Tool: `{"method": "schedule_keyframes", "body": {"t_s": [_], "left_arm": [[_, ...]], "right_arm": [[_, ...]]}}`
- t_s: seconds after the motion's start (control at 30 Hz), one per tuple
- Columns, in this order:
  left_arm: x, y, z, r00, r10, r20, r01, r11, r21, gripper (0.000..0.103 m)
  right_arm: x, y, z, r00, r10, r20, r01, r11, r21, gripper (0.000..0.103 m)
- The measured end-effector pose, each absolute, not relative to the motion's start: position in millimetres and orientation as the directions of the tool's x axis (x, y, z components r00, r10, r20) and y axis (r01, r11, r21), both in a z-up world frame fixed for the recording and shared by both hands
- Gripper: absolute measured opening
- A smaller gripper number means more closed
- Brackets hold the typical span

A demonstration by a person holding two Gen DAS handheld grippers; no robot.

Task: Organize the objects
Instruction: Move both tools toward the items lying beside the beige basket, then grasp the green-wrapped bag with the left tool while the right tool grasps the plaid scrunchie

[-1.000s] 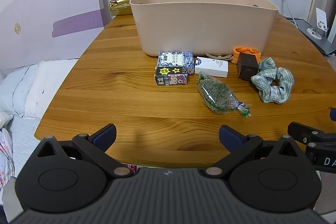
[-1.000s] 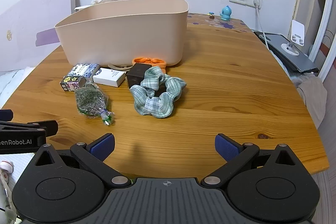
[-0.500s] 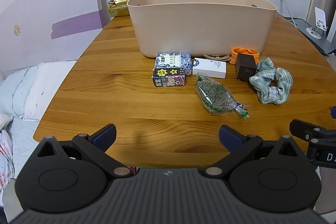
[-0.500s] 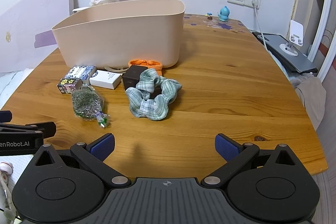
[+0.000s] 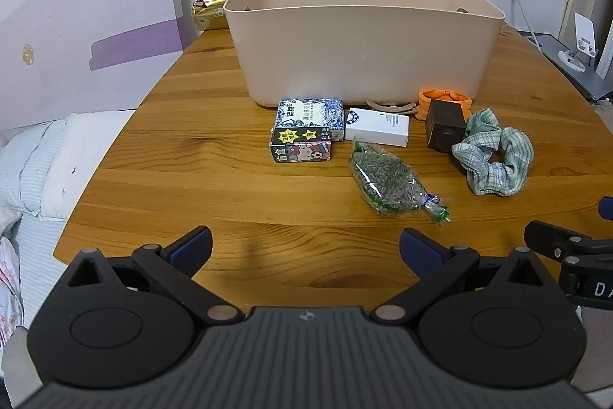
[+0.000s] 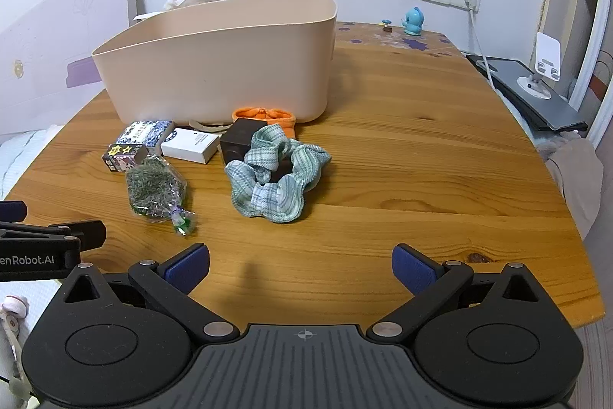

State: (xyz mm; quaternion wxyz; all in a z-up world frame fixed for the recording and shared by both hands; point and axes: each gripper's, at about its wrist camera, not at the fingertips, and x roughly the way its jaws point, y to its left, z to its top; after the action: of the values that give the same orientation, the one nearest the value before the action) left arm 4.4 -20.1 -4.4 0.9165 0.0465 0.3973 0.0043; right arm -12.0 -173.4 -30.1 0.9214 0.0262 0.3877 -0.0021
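A beige plastic bin (image 5: pixel 364 37) stood on the wooden bench (image 5: pixel 214 156), its long side facing the left wrist camera; its interior floor was hidden behind the near wall in both views, so any contents could not be made out. The things to be organized lay in a loose row just in front of it. A blue-and-white patterned box (image 5: pixel 310 114) lay against the bin's foot, with a small cartoon-printed box (image 5: pixel 300 148) touching its near side. A white box (image 5: pixel 377 127) lay flat beside them, long axis running left to right. A clear bag of dried green herbs (image 5: pixel 387 179) lay nearer, its long axis slanted and its twisted end pointing toward the cameras. A dark brown cube-like box (image 5: pixel 444 123) stood to the right, partly covering an orange fabric item (image 5: pixel 433 94) and touched by a green plaid scrunchie (image 5: pixel 494 160). A tan band (image 5: pixel 390 106) peeked from behind the white box, mostly hidden.

The left gripper (image 5: pixel 306 250) and right gripper (image 6: pixel 300 265) both hovered over the bench's near edge, jaws spread wide and empty.
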Motion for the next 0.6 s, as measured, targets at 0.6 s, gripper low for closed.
{"method": "schedule_keyframes", "body": {"t_s": [0.6], "left_arm": [[35.8,-36.1,-11.8,0.680,0.003,-0.733,0.049,0.998,0.050,0.103]], "right_arm": [[14.4,-184.9,-36.9,0.707,0.054,-0.705,-0.014,0.998,0.062,0.101]]}}
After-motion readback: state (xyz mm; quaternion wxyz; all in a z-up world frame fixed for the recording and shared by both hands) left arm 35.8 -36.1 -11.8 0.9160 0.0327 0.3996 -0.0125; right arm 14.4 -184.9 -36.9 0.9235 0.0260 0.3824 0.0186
